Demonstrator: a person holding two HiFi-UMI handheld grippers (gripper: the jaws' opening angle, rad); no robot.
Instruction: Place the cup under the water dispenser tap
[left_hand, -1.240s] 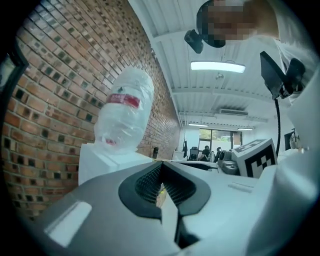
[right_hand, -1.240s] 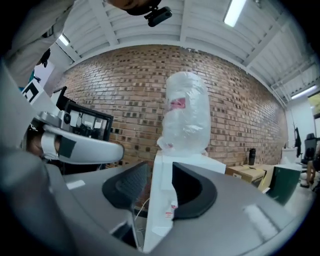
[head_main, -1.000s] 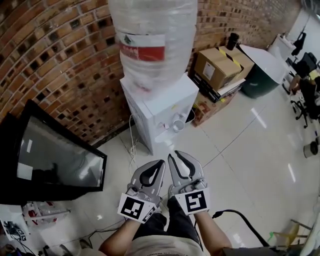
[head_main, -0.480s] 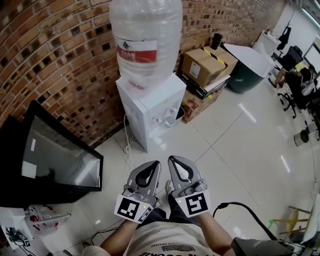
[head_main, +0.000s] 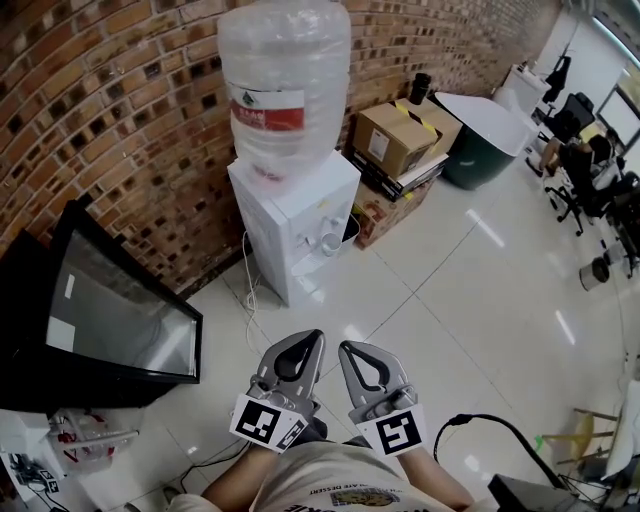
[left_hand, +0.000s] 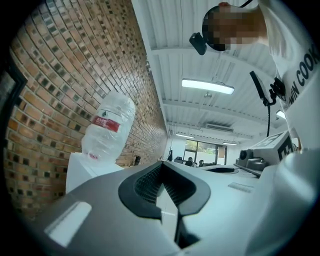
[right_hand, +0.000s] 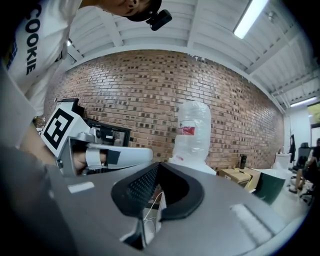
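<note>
Well ahead of both sets of fingertips, the small white cup (head_main: 329, 243) stands in the front recess of the white floor-standing water dispenser (head_main: 296, 196). The dispenser carries a large clear plastic bottle with a red label (head_main: 285, 80). The tap itself is too small to resolve, so exact alignment of the cup beneath it cannot be confirmed. Judged from this layout, the placing step appears complete, with the cup set down and free of both tools. At most a check of its position under the tap remains.

The left gripper (head_main: 308, 342) and the right gripper (head_main: 352, 350) sit side by side, close to the person's torso. Pale tiled floor (head_main: 400, 300) lies between their tips and the dispenser. Both point roughly level toward the dispenser, marker cubes nearest the body.

- Left gripper (left_hand: 161, 166): fingers pressed together at the tips, with nothing between the pads.
- Right gripper (right_hand: 157, 167): fingers pressed together, likewise empty. The bottle stands beyond its tips, well apart.
</note>
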